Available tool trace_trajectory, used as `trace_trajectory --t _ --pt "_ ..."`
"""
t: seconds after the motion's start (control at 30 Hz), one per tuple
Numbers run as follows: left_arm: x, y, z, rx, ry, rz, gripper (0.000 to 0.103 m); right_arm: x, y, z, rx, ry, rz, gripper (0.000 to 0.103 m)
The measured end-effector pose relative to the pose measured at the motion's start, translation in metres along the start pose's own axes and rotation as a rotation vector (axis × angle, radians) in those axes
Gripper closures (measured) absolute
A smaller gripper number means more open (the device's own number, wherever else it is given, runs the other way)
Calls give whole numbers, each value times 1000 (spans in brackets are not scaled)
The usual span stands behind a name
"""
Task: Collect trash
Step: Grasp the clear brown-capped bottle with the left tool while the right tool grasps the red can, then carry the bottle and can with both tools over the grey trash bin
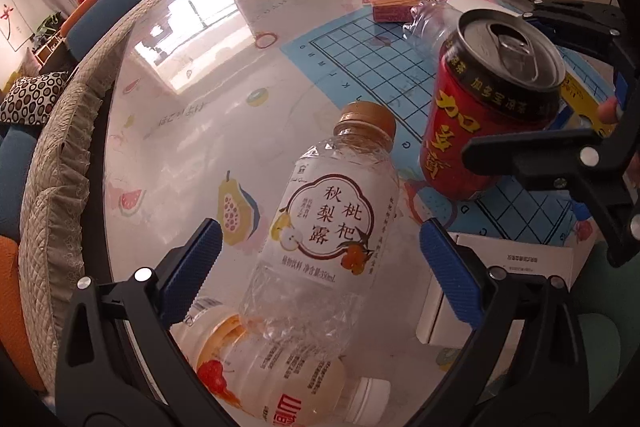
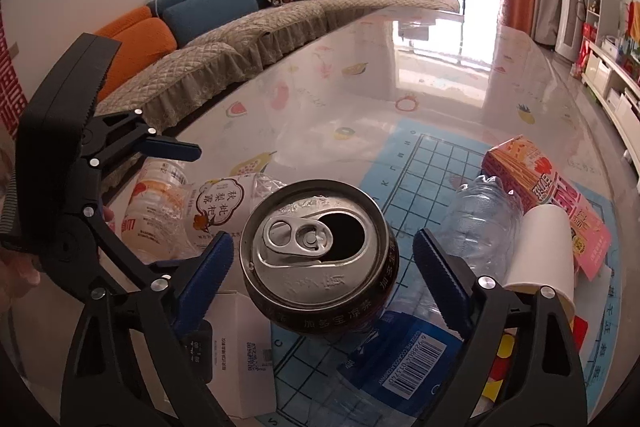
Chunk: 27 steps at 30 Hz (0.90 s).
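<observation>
right tongs (image 2: 322,259) stood wide around the red can (image 2: 316,251), pads clear; left tongs (image 1: 320,259) wide astride the clear bottle (image 1: 324,227), can at its two o'clock. next: squeeze, lift.

Four drink containers are counted on the table (image 2: 440,75): one opened red can (image 2: 316,251) standing upright, and three plastic bottles. Of the bottles, one brown-capped clear bottle (image 1: 332,223) is seen left of the can, one orange-labelled bottle (image 1: 280,375) with a white cap lies nearest in the left wrist view, and one crumpled blue-labelled bottle (image 2: 476,219) lies to the right. One white paper cup (image 2: 540,251), one pink snack carton (image 2: 548,195) at the far right, and one white box (image 2: 240,355) at the near edge are also counted.
</observation>
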<state>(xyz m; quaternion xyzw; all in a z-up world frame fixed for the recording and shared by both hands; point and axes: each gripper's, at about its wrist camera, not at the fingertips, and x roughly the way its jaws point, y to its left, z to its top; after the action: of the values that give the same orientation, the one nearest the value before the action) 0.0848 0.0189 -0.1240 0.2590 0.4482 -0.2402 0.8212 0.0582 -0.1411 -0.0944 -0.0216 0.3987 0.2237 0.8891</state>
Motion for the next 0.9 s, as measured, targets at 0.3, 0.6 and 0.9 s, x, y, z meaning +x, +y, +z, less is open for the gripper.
trace_trajectory --t 0.3,0.6,0.9 --pt "19 13 -1 -70 32 -130 27 9 -5 -4 17 17 32 33" --pt "7 20 -9 -159 -25 -179 39 8 -16 0 32 16 79 34" --pt "-4 30 1 -185 -90 -151 40 1 -25 7 80 -9 127 34"
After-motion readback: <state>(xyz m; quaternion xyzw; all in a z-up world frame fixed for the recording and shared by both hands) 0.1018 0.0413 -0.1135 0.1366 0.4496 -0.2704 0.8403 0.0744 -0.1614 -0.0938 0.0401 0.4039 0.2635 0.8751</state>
